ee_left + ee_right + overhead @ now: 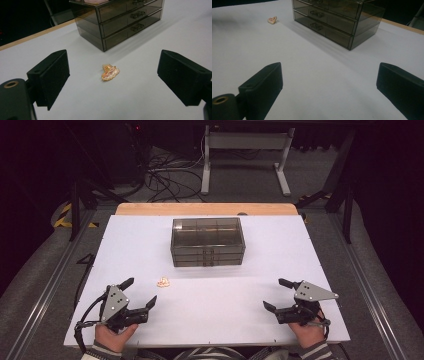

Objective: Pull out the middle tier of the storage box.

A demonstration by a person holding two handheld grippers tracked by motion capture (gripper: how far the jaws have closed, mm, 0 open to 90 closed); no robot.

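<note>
High view, trinket: a small gold-and-pink flat enamel trinket (163, 282) is lying on the white table top (210, 320), in front of the smoke-grey clear plastic three-drawer chest (208, 242), toward the chest's left front corner and apart from it; too small here to tell its long axis.
High view, left gripper: the black two-jaw left gripper (139, 292) is sitting well nearer the person than the chest, jaws standing wide apart with nothing between them; the trinket is lying just beyond its right jaw tip, not touching.
High view, right gripper: the black two-jaw right gripper (278, 294) is resting off the chest's right front corner, jaws spread wide and empty, well apart from the trinket.
Left gripper view, trinket: the trinket (110, 72) is lying flat, its long axis running diagonally, narrow gold end pointing toward the chest (117, 20), scalloped pink edge facing away from it.
Left gripper view, relation: it is lying ahead of the spread jaws, roughly centred between them.
Right gripper view, trinket: the trinket (272, 20) is lying far ahead and left of the jaws, beside the chest (337, 18) front.
</note>
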